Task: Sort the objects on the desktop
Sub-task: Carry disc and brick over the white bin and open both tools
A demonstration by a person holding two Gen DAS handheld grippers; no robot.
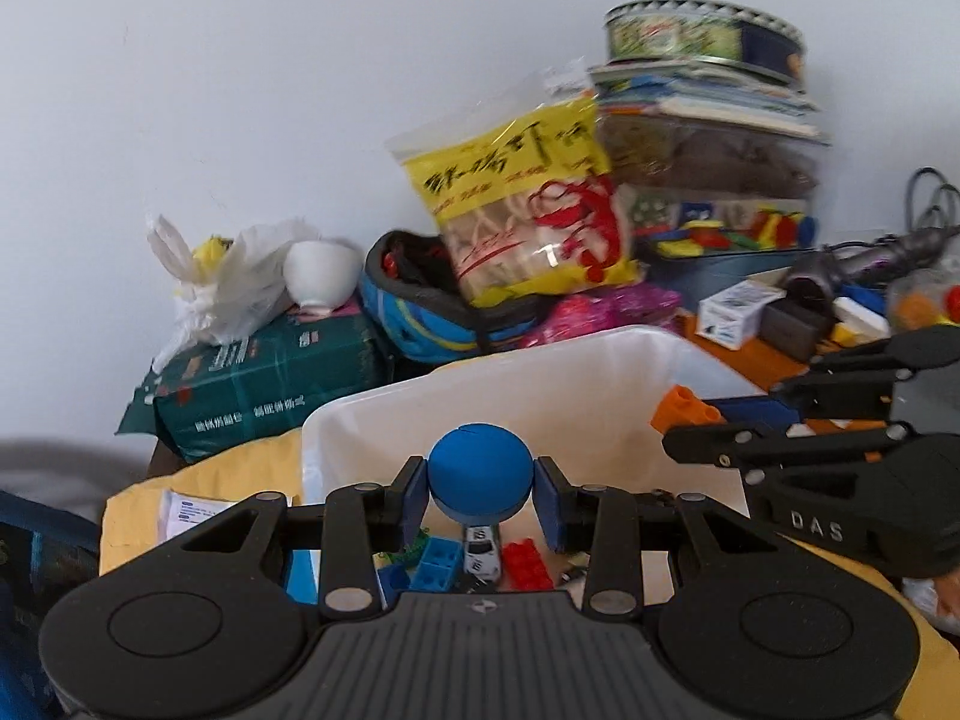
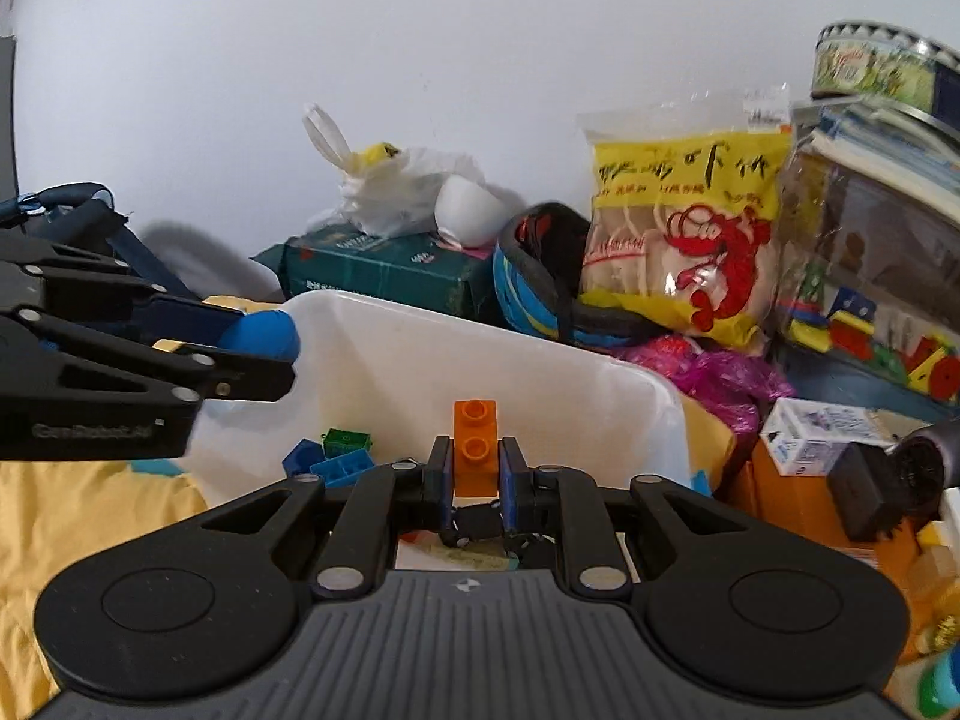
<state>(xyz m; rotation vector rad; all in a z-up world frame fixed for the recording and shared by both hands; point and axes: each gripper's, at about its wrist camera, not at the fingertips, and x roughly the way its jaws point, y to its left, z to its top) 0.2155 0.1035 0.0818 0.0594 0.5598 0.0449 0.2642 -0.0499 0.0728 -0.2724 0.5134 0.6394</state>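
Two grippers hover over the bin [image 1: 360, 420]: the left [image 1: 480, 495] clamps a ball [image 1: 480, 480], the right [image 2: 475, 468] an orange brick [image 2: 475, 444]. The ball, likely soft and light, is pinched at three and nine o'clock; the brick looks rigid, held by its flat sides.

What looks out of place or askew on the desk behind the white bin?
The yellow snack bag stands tilted, propped on the blue helmet. A white bowl lies tipped on the green pack. Inside the white bin, nothing looks spilled or damaged.
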